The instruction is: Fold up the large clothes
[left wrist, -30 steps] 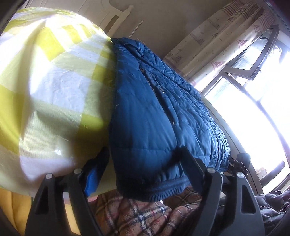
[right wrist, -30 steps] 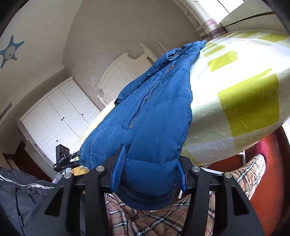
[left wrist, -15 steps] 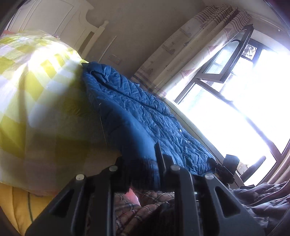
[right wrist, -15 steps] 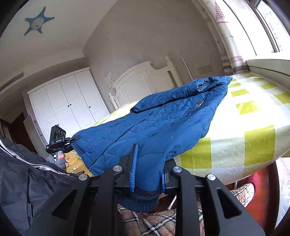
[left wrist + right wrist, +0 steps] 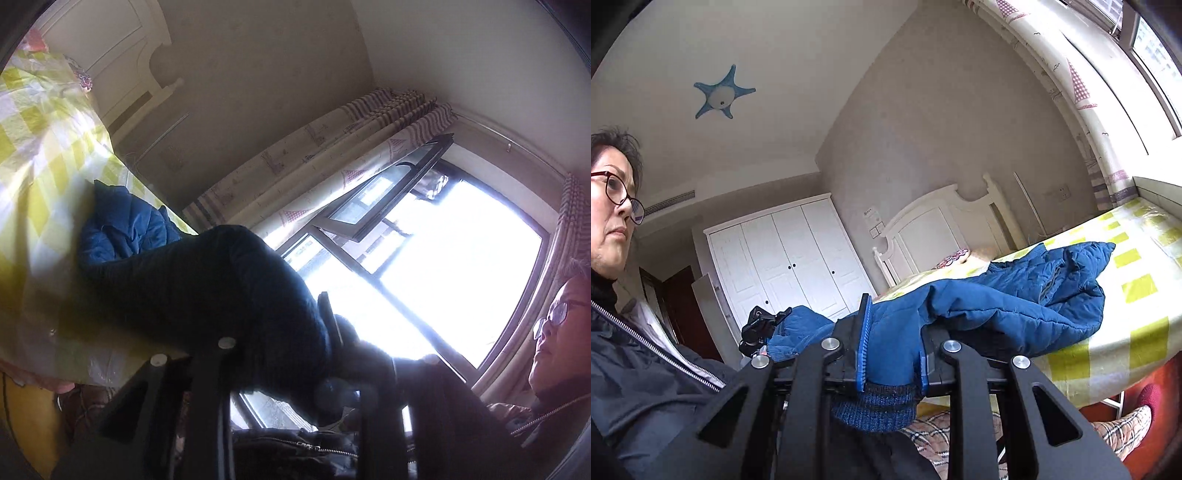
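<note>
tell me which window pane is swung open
The upper sash beside the curtain: its dark frame tilts away from the rest of the window. The large pane below it sits flat in the frame.

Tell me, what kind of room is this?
Most likely a bedroom. There is a bed with a yellow-checked cover and a white headboard, a white wardrobe against the wall, and a curtained window.

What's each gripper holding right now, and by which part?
Both clamp the blue jacket at its knit hem: right gripper near one corner, left gripper near the other, its jaws opening slightly.
</note>
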